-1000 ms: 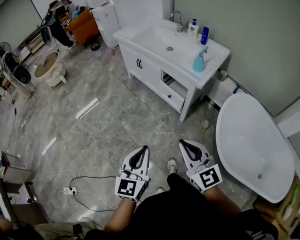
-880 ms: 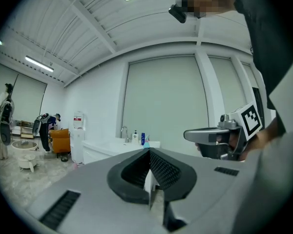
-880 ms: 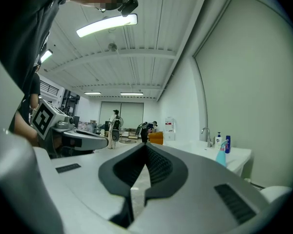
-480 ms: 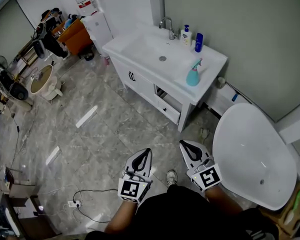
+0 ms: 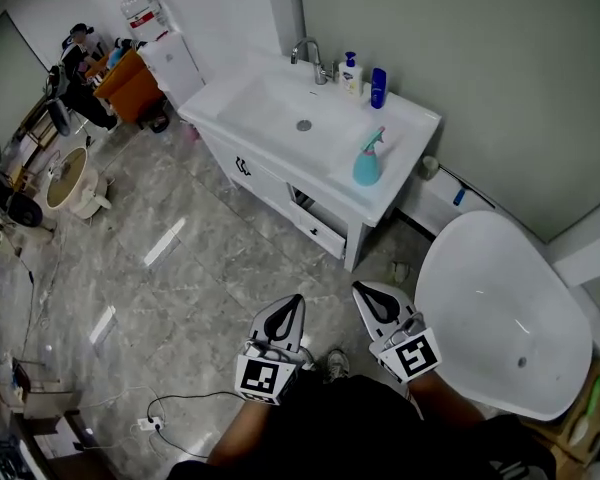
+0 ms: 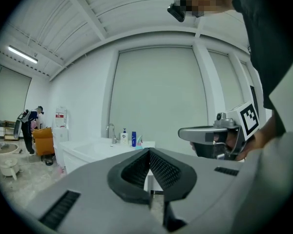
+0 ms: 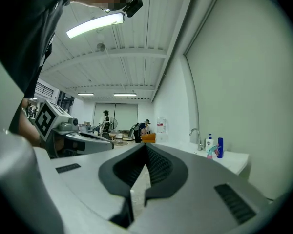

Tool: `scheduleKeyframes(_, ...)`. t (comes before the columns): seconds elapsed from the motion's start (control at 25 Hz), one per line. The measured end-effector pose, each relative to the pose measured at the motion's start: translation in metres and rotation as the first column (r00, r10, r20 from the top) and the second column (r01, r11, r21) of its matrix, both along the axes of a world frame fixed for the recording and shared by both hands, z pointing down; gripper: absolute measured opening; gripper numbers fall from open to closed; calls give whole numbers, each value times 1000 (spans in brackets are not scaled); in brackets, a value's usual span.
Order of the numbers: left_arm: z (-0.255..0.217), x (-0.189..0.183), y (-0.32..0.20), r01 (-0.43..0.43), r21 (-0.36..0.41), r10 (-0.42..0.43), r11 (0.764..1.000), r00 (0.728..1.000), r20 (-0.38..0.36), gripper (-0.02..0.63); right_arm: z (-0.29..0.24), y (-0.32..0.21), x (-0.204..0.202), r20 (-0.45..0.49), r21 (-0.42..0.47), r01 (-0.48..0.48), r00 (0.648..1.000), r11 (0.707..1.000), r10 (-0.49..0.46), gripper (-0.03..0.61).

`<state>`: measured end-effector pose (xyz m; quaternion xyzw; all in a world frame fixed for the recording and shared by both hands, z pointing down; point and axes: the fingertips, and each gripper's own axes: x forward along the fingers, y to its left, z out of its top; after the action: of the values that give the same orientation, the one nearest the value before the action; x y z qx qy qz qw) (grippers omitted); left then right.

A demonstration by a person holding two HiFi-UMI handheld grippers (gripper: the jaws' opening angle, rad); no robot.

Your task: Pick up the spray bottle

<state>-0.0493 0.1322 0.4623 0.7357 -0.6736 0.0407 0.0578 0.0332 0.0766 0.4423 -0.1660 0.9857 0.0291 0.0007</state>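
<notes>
1. The spray bottle (image 5: 367,158) is teal with a paler trigger head. It stands upright on the near right part of the white washstand (image 5: 408,173), almost straight ahead of the right gripper (image 5: 363,291) and well apart from it.
2. We judge it to be thin, smooth plastic: light, a little slippery, and likely to give under a hard squeeze. How full it is we cannot tell.
3. The narrow neck just under the trigger head looks the safest hold, because the shoulder below would stop it sliding. The upper body is our second choice.
4. Ahead of the bottle, against the wall, stand a white pump bottle (image 5: 351,72) and a blue bottle (image 5: 378,87), with the tap (image 5: 306,54) to their left.
5. Right of the right gripper lies the white bathtub (image 5: 450,258).
6. The left gripper (image 5: 291,303) is beside the right one, equally far from the bottle.
7. Both grippers have their jaws closed together on nothing, so either must open before taking hold.
</notes>
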Motion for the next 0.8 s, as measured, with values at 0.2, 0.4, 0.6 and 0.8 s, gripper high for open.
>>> scheduleKeyframes(0.2, 3, -3, -33, -48, -16, 48, 999, 999, -6, -3, 4, -32, 0, -2, -11, -53, 999, 999, 53, -3)
scheduleKeyframes(0.4, 6, -15, -74, -103, 1, 103, 995, 995, -8, -3, 9, -67, -10, -12, -11, -102, 995, 995, 102, -2)
scheduleKeyframes(0.6, 10, -32, -110, -158, -5, 158, 987, 987, -31, -5, 12, -98, -28, -38, -19, -149, 988, 989, 149, -2)
scheduleKeyframes(0.8, 5, -51, -149, -219, -10, 218, 976, 975, -47, -4, 9, -129, -44, -46, -30, -207, 978, 978, 206, -2)
